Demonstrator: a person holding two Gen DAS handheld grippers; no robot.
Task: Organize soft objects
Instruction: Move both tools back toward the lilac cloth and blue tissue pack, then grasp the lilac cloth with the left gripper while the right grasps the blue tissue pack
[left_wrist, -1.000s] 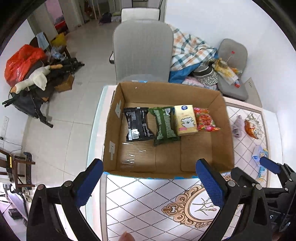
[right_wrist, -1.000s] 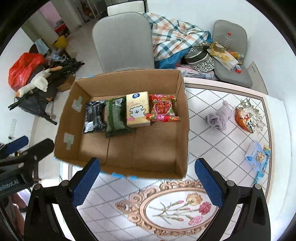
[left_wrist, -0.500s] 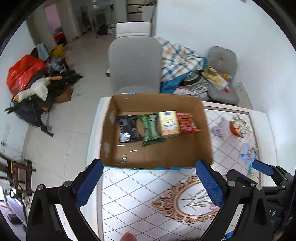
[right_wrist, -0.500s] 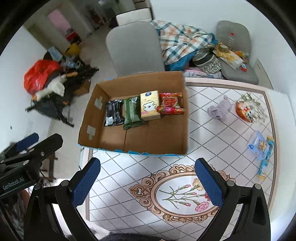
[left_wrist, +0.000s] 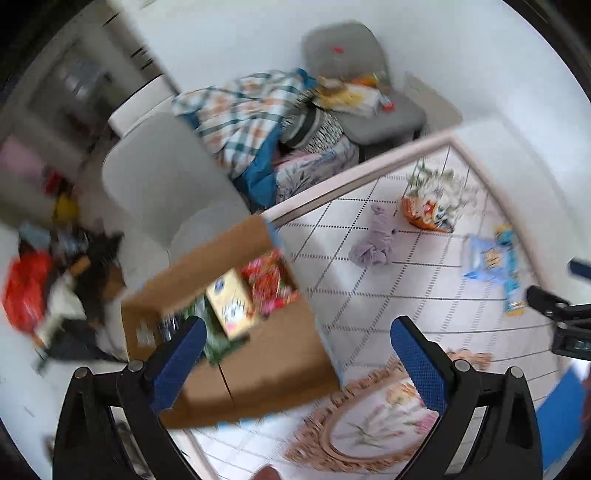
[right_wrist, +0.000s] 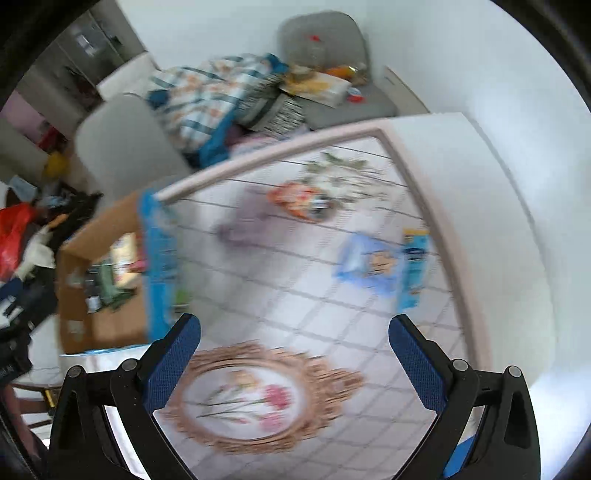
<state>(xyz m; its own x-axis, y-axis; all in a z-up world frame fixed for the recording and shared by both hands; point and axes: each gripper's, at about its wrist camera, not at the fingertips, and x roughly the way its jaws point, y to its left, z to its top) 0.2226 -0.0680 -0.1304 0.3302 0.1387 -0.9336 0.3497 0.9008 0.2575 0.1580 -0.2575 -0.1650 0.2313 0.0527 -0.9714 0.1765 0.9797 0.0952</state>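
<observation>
- Left hand-held gripper (left_wrist: 295, 354): blue-padded fingers spread wide, nothing between them. It hangs above the near part of the table (left_wrist: 369, 317), which has a white diamond-pattern cloth.
- Right hand-held gripper (right_wrist: 295, 347): fingers likewise wide apart, empty. Judgement: both are held open and aloft to go after the loose items next.
- Open brown cardboard box (left_wrist: 273, 354): ahead-left of the left hand-held gripper, at the table's left edge. It holds a yellow rectangular tissue pack (left_wrist: 231, 308) and a red crinkly snack packet (left_wrist: 271, 282) side by side, plus green and dark packets, blurred. The row suggests sorted items go here.
- Crumpled lilac soft cloth (left_wrist: 373, 243): loose on the table, ahead-right of the left hand-held gripper, well apart from the box. Looks limp, bunched.
- Orange foil snack bag (left_wrist: 424, 214): just beyond the cloth.
- Pale blue plastic packet (right_wrist: 373, 260): straight ahead of the right hand-held gripper; flat, blurred.
</observation>
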